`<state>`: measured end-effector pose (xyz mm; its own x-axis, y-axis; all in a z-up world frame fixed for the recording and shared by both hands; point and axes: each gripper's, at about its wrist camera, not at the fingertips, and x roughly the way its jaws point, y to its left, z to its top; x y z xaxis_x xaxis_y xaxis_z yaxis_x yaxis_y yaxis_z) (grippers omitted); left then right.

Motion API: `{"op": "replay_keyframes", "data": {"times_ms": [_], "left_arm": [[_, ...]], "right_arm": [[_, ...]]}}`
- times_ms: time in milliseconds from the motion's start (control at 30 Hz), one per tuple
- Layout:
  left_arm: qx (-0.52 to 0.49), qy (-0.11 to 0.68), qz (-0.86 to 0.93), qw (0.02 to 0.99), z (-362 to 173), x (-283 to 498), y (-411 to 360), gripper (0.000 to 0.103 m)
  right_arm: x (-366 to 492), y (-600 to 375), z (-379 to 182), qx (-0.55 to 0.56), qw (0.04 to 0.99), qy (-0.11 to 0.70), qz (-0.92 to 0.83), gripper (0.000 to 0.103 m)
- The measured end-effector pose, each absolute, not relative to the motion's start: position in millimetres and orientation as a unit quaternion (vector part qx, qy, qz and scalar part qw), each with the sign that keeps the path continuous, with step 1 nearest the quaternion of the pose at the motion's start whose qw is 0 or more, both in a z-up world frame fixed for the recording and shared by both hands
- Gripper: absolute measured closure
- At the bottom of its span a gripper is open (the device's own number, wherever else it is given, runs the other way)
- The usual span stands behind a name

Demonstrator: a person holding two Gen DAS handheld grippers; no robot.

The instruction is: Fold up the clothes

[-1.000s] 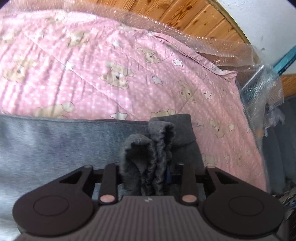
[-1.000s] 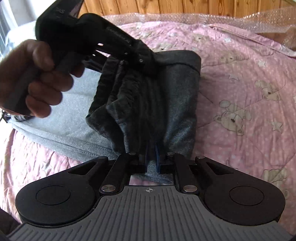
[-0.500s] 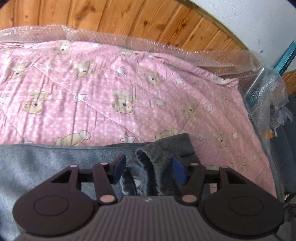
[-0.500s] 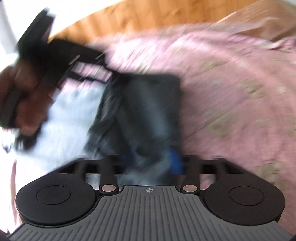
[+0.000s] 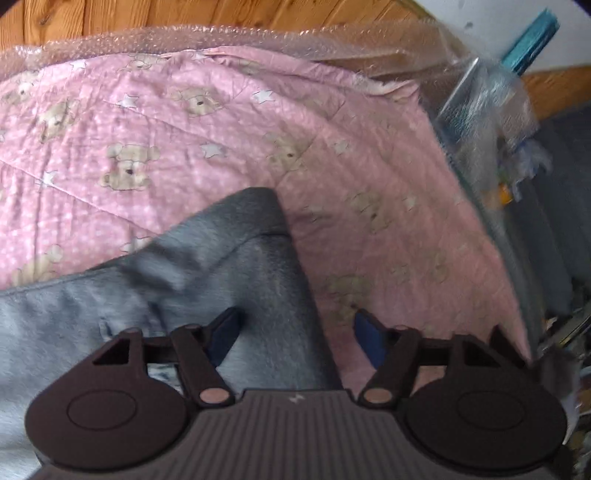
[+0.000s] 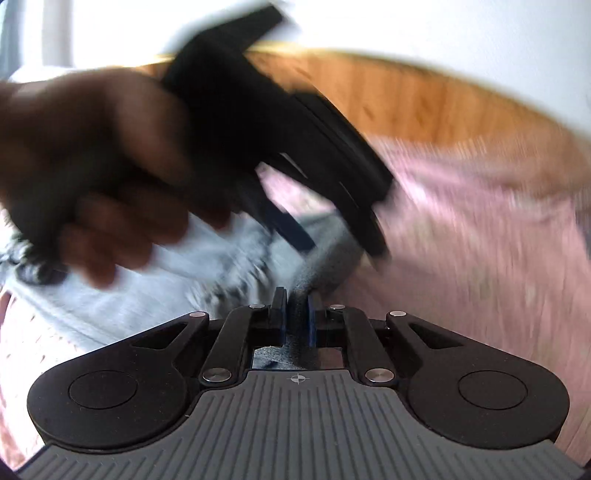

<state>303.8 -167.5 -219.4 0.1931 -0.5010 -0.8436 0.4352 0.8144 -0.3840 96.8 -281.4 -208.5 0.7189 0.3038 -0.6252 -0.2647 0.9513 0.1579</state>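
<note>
A grey fleece garment (image 5: pixel 229 266) lies on a pink teddy-bear quilt (image 5: pixel 184 122). My left gripper (image 5: pixel 295 328) is open, its jaws wide apart above the garment's folded corner, holding nothing. My right gripper (image 6: pixel 295 306) is shut on a dark grey fold of the garment (image 6: pixel 325 254). In the blurred right wrist view the person's hand (image 6: pixel 92 166) holds the left gripper (image 6: pixel 332 221) just above the cloth.
A wooden headboard (image 5: pixel 184 14) under bubble wrap (image 5: pixel 221 33) runs along the quilt's far edge. A plastic-wrapped blue frame (image 5: pixel 480 103) and clutter stand at the bed's right edge.
My left gripper has opened and let go of the bunched grey cloth, which now lies flat. My right gripper opened midway and has shut again on the fold; both views swung.
</note>
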Motion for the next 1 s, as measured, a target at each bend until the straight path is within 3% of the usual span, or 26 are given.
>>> {"op": "replay_keyframes", "data": {"times_ms": [33,167,200,233,300,367,433,500,567,767,833,1000], "left_arm": [[-0.023,0.555,-0.302,0.775,-217.9,302.1,-160.7,0.096],[-0.085,0.513,-0.275,0.809,-191.5,281.2,-82.0,0.096],[-0.105,0.513,-0.254,0.813,-190.3,277.0,-58.9,0.096],[-0.127,0.517,-0.230,0.815,-194.0,273.6,-33.0,0.096],[-0.167,0.529,-0.185,0.811,-207.6,268.3,14.1,0.096],[-0.177,0.537,-0.164,0.808,-226.6,266.3,40.5,0.095],[-0.184,0.543,-0.155,0.805,-245.3,265.0,53.5,0.094],[-0.190,0.547,-0.149,0.802,-262.1,263.6,60.5,0.091],[-0.183,0.540,-0.148,0.808,-268.4,260.7,60.2,0.087],[-0.177,0.504,-0.134,0.835,-239.1,230.3,69.1,0.076],[-0.187,0.488,-0.139,0.841,-226.2,214.9,71.8,0.068],[-0.170,0.496,-0.150,0.838,-237.7,195.8,56.0,0.066]], "right_arm": [[94.8,-274.4,-203.7,0.028,0.929,0.332,0.162,0.095],[87.1,-246.4,-184.5,0.026,0.936,0.289,0.198,0.095],[85.2,-239.5,-179.7,0.026,0.938,0.278,0.207,0.088],[83.3,-232.5,-174.9,0.025,0.939,0.267,0.215,0.068],[79.4,-218.5,-165.3,0.024,0.941,0.245,0.233,0.044],[90.5,-209.4,-175.8,0.041,0.931,0.274,0.238,0.051],[103.9,-198.7,-203.6,0.023,0.916,0.327,0.231,0.066],[117.3,-188.0,-231.5,0.004,0.898,0.380,0.223,0.088],[130.7,-177.3,-259.3,-0.015,0.877,0.431,0.214,0.088],[158.0,-170.7,-251.2,-0.056,0.884,0.415,0.207,0.087],[175.4,-170.0,-243.5,-0.058,0.886,0.413,0.202,0.082],[219.0,-168.2,-224.5,-0.063,0.891,0.407,0.190,0.081]]}}
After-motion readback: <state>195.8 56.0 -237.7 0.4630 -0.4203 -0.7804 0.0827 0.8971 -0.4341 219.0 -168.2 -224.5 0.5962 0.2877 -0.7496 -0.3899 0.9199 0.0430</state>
